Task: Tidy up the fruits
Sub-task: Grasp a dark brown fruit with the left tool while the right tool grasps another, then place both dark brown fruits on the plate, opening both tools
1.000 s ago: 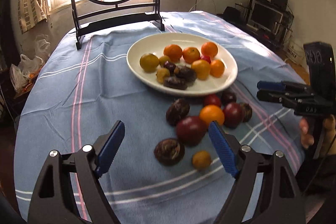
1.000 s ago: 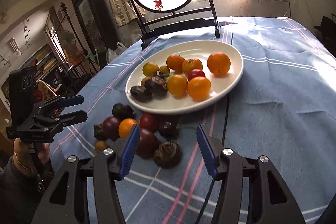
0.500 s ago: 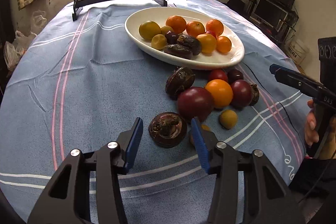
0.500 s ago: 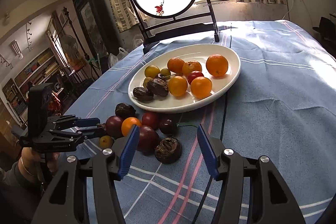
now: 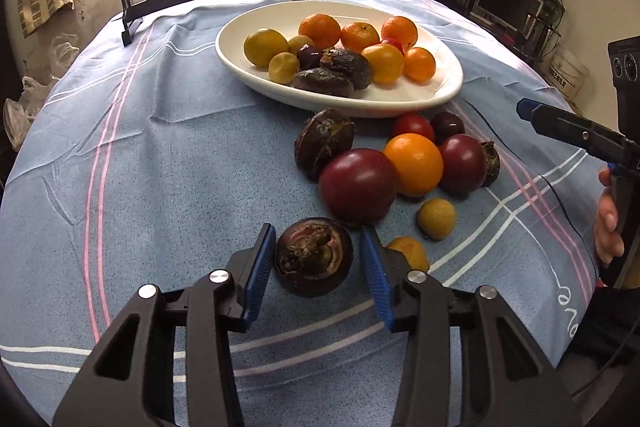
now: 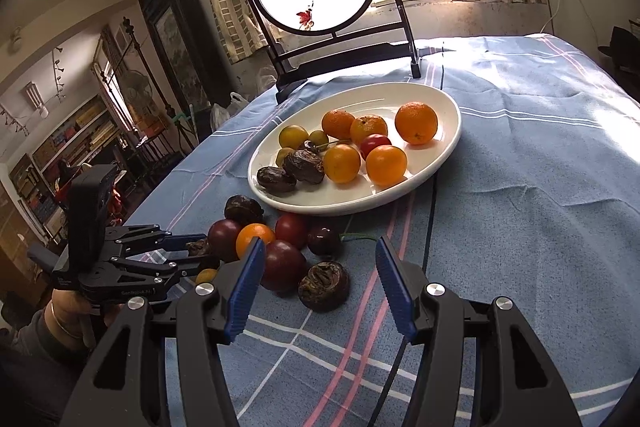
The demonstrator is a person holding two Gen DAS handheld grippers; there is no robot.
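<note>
two grippers: left gripper [image 5: 316,269], right gripper [image 6: 318,289]
left fingers: just been closing round the dark fruit [image 5: 314,256], not clearly pressing it
right fingers: spread, empty
fruit: on the desk [image 5: 160,167], near the plate [image 5: 448,95]

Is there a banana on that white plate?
No. The white plate holds only small round fruits: oranges, yellow ones and a few wrinkled dark ones, with nothing long or curved.
</note>
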